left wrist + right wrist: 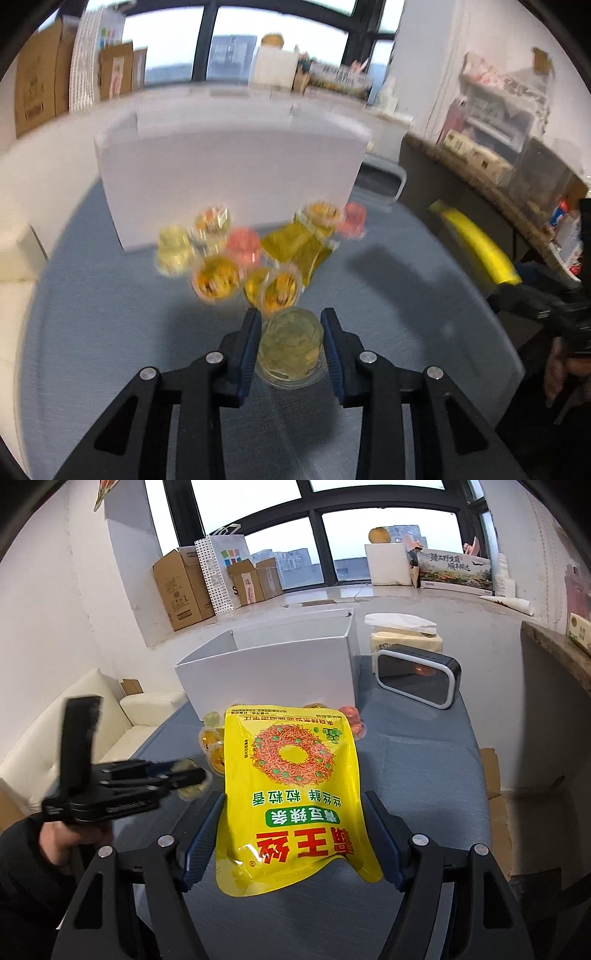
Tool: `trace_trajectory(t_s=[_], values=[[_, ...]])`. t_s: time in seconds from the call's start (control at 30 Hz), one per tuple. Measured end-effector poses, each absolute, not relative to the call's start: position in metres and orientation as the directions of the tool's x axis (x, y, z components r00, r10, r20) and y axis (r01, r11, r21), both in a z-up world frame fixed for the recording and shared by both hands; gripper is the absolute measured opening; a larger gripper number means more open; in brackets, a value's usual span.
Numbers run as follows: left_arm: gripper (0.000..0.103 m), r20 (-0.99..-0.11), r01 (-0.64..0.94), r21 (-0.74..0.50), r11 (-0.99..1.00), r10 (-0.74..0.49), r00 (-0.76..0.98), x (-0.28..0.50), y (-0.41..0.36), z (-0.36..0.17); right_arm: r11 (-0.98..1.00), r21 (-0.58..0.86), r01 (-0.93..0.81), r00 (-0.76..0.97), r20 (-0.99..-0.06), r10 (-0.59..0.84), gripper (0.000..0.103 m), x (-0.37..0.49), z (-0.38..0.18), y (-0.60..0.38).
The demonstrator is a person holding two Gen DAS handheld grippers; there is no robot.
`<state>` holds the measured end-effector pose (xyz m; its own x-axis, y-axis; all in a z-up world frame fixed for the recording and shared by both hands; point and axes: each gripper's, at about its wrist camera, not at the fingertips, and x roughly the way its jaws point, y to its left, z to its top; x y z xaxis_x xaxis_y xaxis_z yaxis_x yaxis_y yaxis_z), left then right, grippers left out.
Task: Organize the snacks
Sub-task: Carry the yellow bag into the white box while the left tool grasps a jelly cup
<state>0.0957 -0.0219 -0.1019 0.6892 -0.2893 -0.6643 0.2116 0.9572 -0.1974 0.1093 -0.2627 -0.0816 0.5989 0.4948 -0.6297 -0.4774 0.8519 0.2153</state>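
Note:
My left gripper [291,323] is shut on a pale green jelly cup [291,345] and holds it above the blue table; it also shows in the right wrist view [192,779]. Beyond it lies a blurred cluster of jelly cups [218,277] in orange, pink and pale yellow, with small yellow packets [295,247]. My right gripper [295,812] is shut on a large yellow snack bag [295,794], held up between its fingers; the bag also shows in the left wrist view [476,243]. An open white box [273,664] stands behind the cups.
A black-and-white speaker [417,679] and a tissue pack [406,635] stand right of the white box. Cardboard boxes [181,587] line the window ledge. A cream sofa [74,731] is left of the blue table [424,760]. A counter [480,173] with clutter runs along the right.

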Motion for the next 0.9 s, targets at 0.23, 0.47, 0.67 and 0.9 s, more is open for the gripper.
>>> trace_trajectory(t_s=[0.23,0.47,0.67,0.9], values=[[0.037,-0.541,0.224,-0.176,0.959,-0.284,0.791,0.062,-0.001,-0.040,0.835,0.221,-0.505,0.616,-0.586,0.527,0.078,0.117,-0.062,-0.243],[0.037,-0.492,0.222,-0.150,0.963,-0.268,0.828,0.076,0.024,0.000,0.800,0.186,-0.571,0.618,-0.545,0.568,0.078,0.147,-0.030,-0.205],[0.037,-0.470,0.230,-0.114,0.966,-0.256,0.844,0.139,0.033,0.024,0.797,0.191,-0.573,0.626,-0.526,0.575,0.078,0.198,-0.006,-0.183],[0.037,-0.512,0.228,-0.094,0.969,-0.244,0.824,0.240,0.040,0.026,0.820,0.145,-0.554,0.628,-0.574,0.526,0.078,0.286,0.006,-0.148]])
